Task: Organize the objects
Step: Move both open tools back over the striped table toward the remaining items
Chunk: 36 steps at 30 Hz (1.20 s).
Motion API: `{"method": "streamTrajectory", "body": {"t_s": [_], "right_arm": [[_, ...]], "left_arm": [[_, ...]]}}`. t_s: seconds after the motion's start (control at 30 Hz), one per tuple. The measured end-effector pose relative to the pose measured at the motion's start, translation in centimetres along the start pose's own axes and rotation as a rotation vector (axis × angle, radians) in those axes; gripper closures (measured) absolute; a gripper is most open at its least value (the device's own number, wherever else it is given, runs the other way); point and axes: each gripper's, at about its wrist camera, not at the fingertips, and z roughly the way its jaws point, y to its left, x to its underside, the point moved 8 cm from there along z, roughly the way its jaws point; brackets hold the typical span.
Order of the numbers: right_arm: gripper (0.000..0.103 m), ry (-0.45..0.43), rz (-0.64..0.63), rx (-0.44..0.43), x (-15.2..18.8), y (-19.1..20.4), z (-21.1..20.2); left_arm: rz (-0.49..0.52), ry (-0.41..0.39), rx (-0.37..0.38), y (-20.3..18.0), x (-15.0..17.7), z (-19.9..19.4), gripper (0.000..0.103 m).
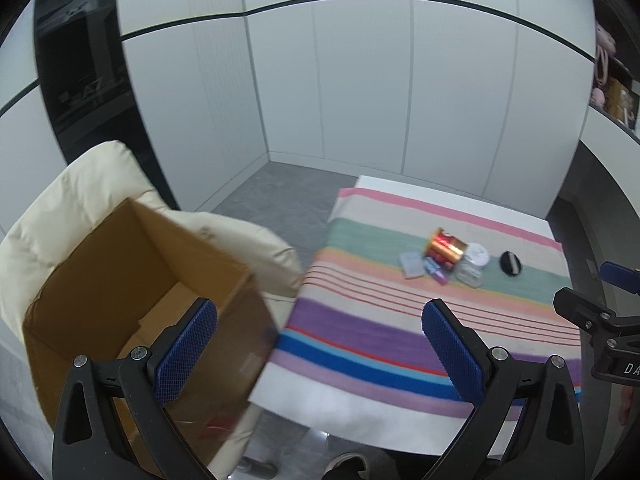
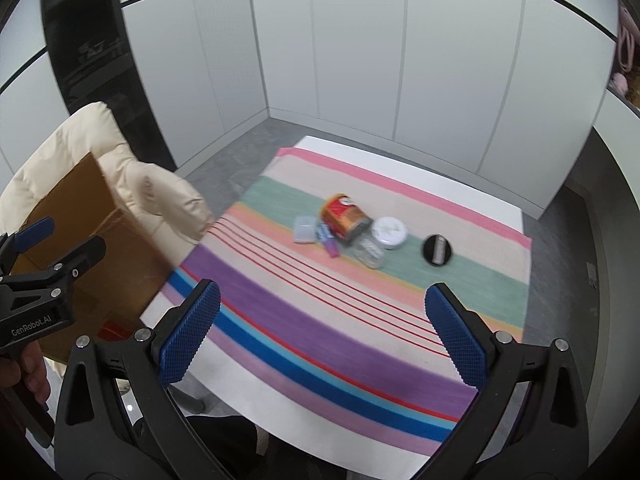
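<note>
Left wrist view: cardboard box (image 1: 132, 292) on cream chair (image 1: 80, 200), far left; left gripper (image 1: 320, 344), jaws spread wide, grasping nothing. Right wrist view: right gripper (image 2: 322, 334), jaws likewise released, empty, above striped worktop (image 2: 320, 320). Red can (image 2: 344, 216), clear case (image 2: 304, 230), white jar (image 2: 390, 232), black disc (image 2: 438, 250) cluster at far centre. Judged step: approach; next, descend on one item.
</note>
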Motion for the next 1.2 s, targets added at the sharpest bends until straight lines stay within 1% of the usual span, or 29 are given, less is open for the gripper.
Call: {"method": "streamTrajectory", "body": {"t_s": [0.4,0.6,0.73,1.0,1.1,1.2], "right_arm": [[0.0,0.016,0.091,0.064,2.5,-7.6,-1.4],[0.0,0.026,0.143,0.08,3.8,-10.8,-1.9],[0.0,0.038,0.175,0.101,4.8,-13.1,-2.4],[0.0,0.054,0.244,0.122,6.8,-17.0,-2.9],[0.0,0.091,0.245,0.137,8.4,-18.1,-2.1],[0.0,0.133,0.259,0.148,9.4,-19.0,-0.6]], "left_arm": [[0.086,0.009,0.078,-7.5,-0.7,1.0,0.0],[0.117,0.023,0.122,-11.2,-0.7,1.3,0.0],[0.137,0.042,0.16,-13.6,-0.4,1.4,0.0],[0.202,0.067,0.201,-17.9,0.9,2.0,0.0],[0.222,0.078,0.207,-19.3,1.4,3.1,0.0],[0.209,0.098,0.209,-20.1,1.9,4.7,0.001]]}}
